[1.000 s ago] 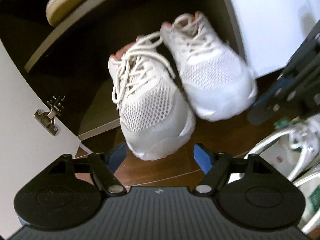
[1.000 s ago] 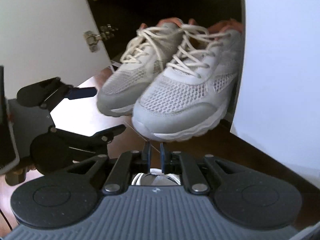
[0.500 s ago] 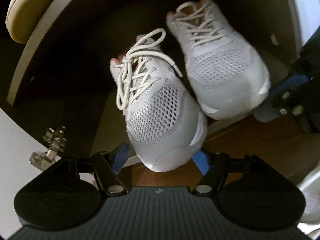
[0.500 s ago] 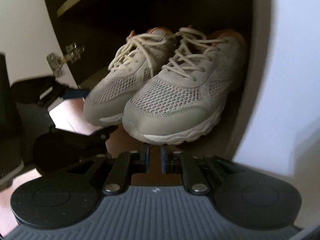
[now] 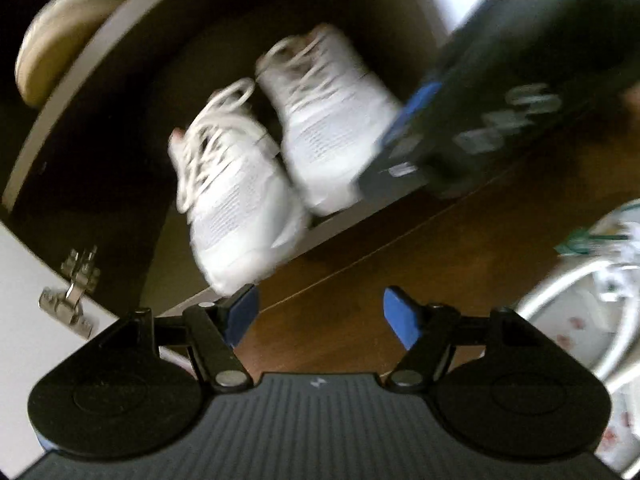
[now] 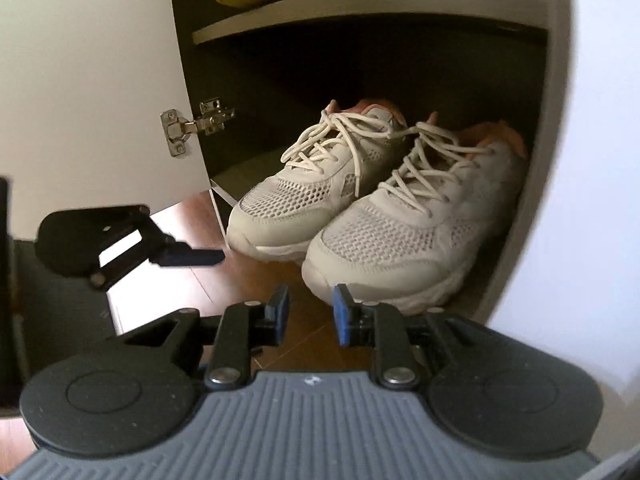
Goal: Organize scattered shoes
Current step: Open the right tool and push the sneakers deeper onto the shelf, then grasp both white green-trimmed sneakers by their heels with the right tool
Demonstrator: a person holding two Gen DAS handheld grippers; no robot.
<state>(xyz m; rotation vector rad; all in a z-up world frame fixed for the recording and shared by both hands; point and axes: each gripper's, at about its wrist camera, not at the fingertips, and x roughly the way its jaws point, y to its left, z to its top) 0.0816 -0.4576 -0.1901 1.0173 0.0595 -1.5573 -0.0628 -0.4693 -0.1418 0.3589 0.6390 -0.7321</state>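
Fingers of the right gripper (image 6: 308, 312) parting, nothing between them, just short of the toe of the nearer grey mesh lace-up trainer (image 6: 404, 240). Left gripper (image 5: 318, 314) spread wide and empty over the brown wooden floor (image 5: 400, 264). Both trainers, the nearer and its mate (image 6: 316, 196), parked side by side on the bottom shelf of the dark open cupboard (image 6: 360, 12), toes outward. Placement step apparently done. Next, probably: turn toward the white shoes with green trim (image 5: 592, 280) lying on the floor, then grasp each.
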